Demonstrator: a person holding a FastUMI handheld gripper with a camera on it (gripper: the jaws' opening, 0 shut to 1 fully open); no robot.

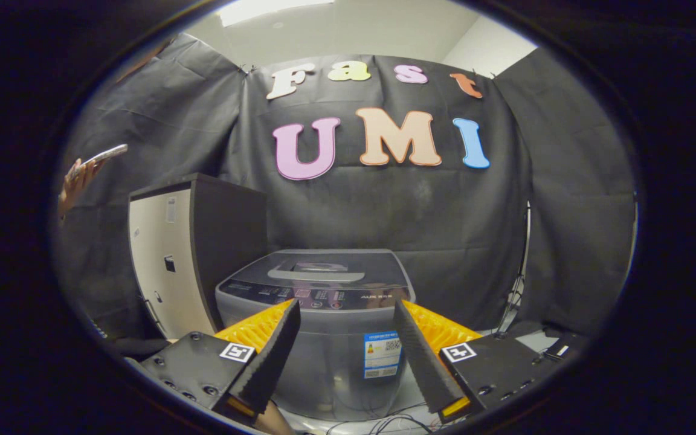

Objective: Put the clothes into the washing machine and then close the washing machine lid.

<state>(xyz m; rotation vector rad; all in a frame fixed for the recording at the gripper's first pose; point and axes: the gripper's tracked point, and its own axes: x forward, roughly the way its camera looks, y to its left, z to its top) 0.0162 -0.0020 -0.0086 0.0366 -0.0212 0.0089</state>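
Observation:
A grey top-loading washing machine (pixel 324 314) stands ahead of me against the black cloth wall. Its dark lid (pixel 318 270) lies flat and shut, with a control panel along the near edge. My gripper (pixel 343 311) is open, its two black and orange fingers (pixel 269 356) spread wide in front of the machine's body. Nothing sits between the fingers. No clothes can be seen from here.
A tall cabinet (pixel 179 260) with a cream front and dark side stands just left of the machine. A person's hand (pixel 79 178) holds a phone at the far left. Cables (pixel 520 278) and a stand run down at the right, more cables on the floor.

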